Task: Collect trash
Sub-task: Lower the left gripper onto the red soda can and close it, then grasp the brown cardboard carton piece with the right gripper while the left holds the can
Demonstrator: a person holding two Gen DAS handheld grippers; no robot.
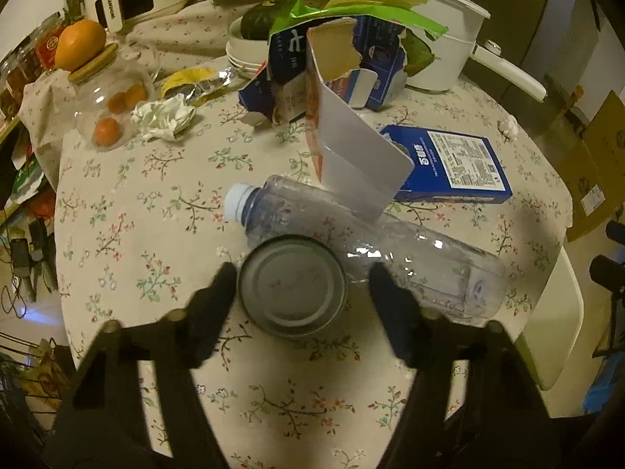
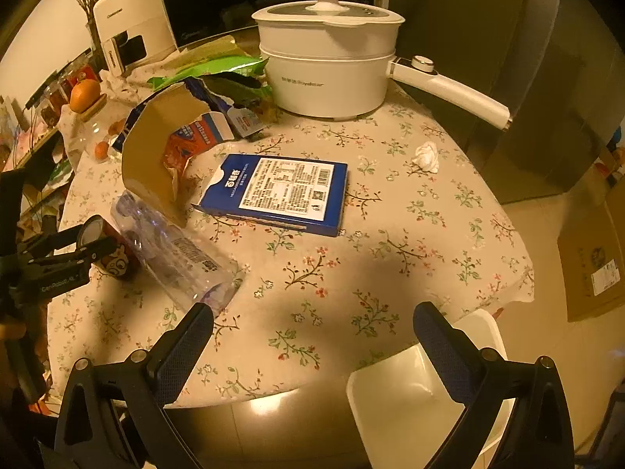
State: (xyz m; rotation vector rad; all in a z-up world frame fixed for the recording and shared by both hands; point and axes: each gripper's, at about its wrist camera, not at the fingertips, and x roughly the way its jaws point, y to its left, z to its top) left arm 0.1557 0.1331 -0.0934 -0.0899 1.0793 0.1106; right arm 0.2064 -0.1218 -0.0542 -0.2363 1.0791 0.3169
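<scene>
Left gripper (image 1: pixel 302 293) straddled one upright tin can (image 1: pixel 293 286), one black finger (image 1: pixel 218 289) at the can's left side, the other with a gap on the right; jaws not clamped. Right gripper (image 2: pixel 312 332) hung wide open over bare floral tablecloth (image 2: pixel 390 234), holding nothing. One clear plastic bottle (image 1: pixel 363 250) lay on its side just behind the can, long axis running diagonally, blue cap (image 1: pixel 237 202) pointing upper left in the left wrist view. One flat blue box (image 2: pixel 281 191) lay label up mid-table. One torn cardboard carton (image 1: pixel 351 148) leaned over the bottle. Two crumpled tissues: one (image 1: pixel 164 115) near the glass jar (image 1: pixel 105 101), one (image 2: pixel 426 156) beside the white electric pot (image 2: pixel 328 74).
</scene>
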